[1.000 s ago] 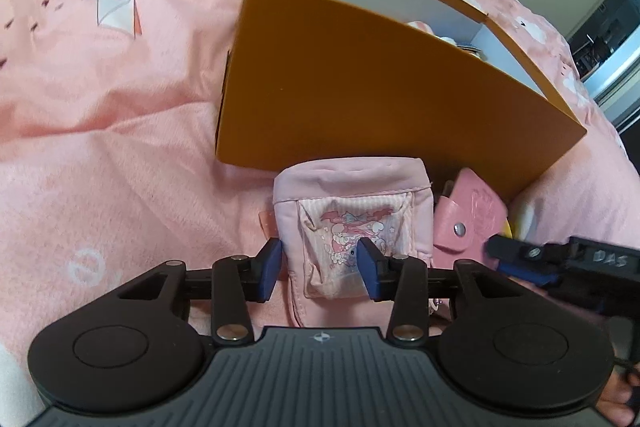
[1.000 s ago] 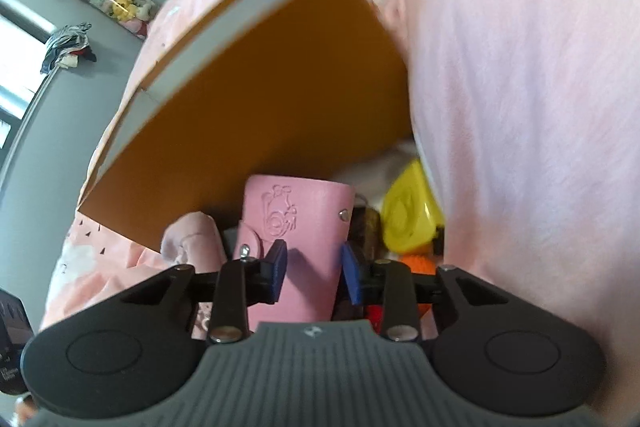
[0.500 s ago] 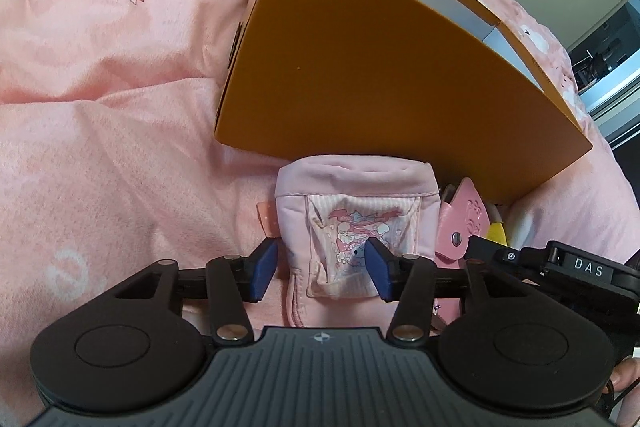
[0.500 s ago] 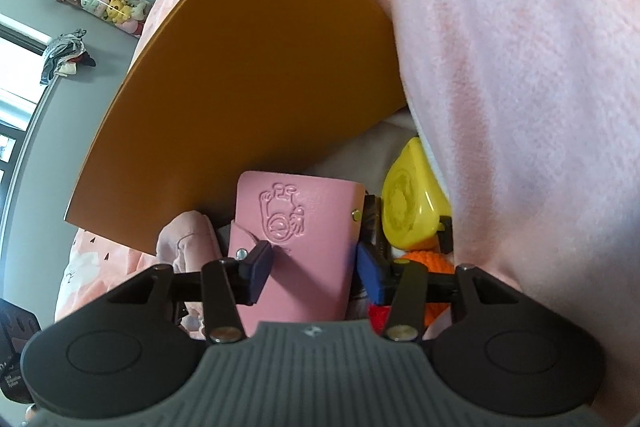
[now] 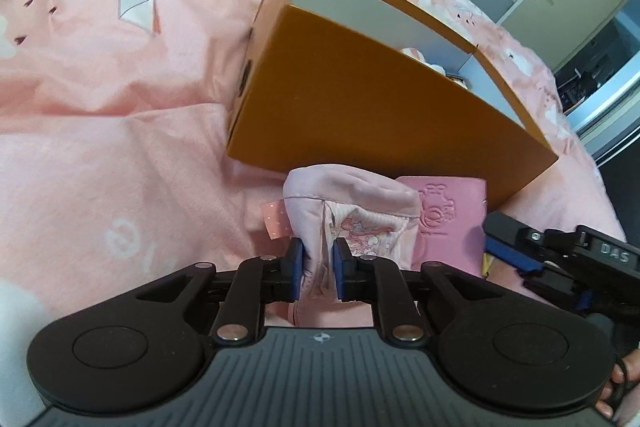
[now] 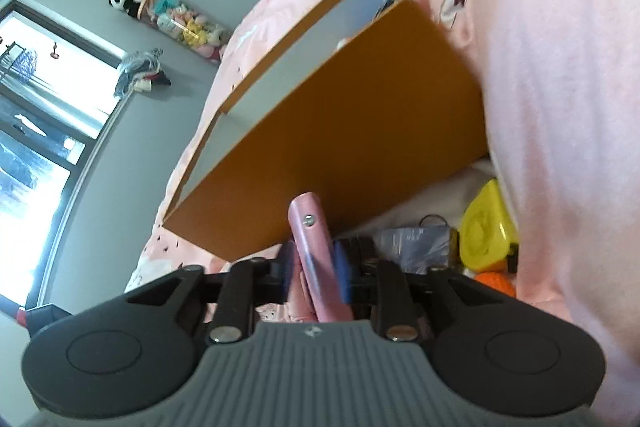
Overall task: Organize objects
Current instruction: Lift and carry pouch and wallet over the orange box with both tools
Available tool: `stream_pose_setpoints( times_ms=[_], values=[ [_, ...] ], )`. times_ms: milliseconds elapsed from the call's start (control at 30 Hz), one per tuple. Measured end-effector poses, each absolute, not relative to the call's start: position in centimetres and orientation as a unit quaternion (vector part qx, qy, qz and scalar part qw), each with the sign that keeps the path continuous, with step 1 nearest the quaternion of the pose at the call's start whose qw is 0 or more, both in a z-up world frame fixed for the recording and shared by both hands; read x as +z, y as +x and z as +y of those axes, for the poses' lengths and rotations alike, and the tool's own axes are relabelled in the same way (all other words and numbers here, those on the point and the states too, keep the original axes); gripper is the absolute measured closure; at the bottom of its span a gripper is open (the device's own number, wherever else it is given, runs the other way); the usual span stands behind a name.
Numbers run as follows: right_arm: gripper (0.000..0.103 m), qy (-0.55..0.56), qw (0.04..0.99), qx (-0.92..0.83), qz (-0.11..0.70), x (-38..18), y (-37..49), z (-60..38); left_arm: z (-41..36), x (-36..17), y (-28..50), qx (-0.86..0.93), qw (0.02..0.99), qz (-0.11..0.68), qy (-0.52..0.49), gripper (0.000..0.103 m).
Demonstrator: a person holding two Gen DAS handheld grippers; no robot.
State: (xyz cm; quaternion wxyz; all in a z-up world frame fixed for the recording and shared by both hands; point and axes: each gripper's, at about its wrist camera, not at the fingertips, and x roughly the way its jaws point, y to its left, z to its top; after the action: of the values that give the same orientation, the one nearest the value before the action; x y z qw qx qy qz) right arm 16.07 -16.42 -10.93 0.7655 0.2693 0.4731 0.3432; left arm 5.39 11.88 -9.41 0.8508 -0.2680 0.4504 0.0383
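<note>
A: How is the left gripper [image 5: 317, 269] sitting?

B: It is pointing steeply down at the bed, and its jaws have just been closing; now they are pinching a fold of the pink pouch [image 5: 352, 215], bunching the cloth between them.

A: And the right gripper [image 6: 313, 273]?

B: It is tilting down more gently, its jaws having just been closing too, and they are clamping the pink wallet [image 6: 314, 255] edge-on (snap button facing up).

A: Where are both things lying?

B: They are sitting side by side, just in front of the orange box [image 5: 372, 119], close against its near wall.

A: Any room?

B: The box is standing open on top. The pink blanket [image 5: 120, 131] is lying bare to the left, while a yellow toy [image 6: 486, 231] is crowding the right.
</note>
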Motion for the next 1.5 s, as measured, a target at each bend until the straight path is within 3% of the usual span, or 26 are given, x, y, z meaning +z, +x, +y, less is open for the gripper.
stream_pose_setpoints(
  times_ms=[133,300,433,533,600,667,1133,1367,1500],
  values=[
    [0.071,0.273,0.746,0.348,0.498,-10.7,14.9,-16.3,11.8,-9.8,6.3,0.053,0.842,0.461,-0.275,0.079],
    [0.078,0.242,0.761,0.328,0.504,-11.2,16.4,-15.3,11.8,-10.6,7.2,0.061,0.844,0.470,-0.249,0.058],
    [0.079,0.220,0.771,0.326,0.500,-11.0,16.7,-14.8,11.9,-11.4,7.9,0.056,0.841,0.475,-0.255,0.057],
    [0.079,0.215,0.773,0.325,0.500,-10.9,17.1,-14.5,12.1,-11.8,8.0,0.048,0.839,0.474,-0.263,0.066],
    [0.082,0.212,0.776,0.328,0.495,-10.6,16.9,-14.6,12.1,-11.4,7.6,0.053,0.842,0.469,-0.261,0.084],
    [0.084,0.206,0.780,0.333,0.488,-10.0,16.0,-15.4,12.0,-10.6,6.9,0.051,0.847,0.458,-0.265,0.087],
    [0.086,0.210,0.805,0.374,0.410,-1.3,13.7,-18.7,11.4,0.8,4.1,0.001,0.901,0.355,-0.249,0.090],
    [0.086,0.222,0.824,0.397,0.337,4.6,17.0,-18.5,12.3,6.9,10.0,0.002,0.920,0.328,-0.214,0.090],
    [0.086,0.210,0.842,0.391,0.307,5.9,19.7,-16.9,12.6,6.9,15.3,0.040,0.919,0.350,-0.179,0.090]
  ],
)
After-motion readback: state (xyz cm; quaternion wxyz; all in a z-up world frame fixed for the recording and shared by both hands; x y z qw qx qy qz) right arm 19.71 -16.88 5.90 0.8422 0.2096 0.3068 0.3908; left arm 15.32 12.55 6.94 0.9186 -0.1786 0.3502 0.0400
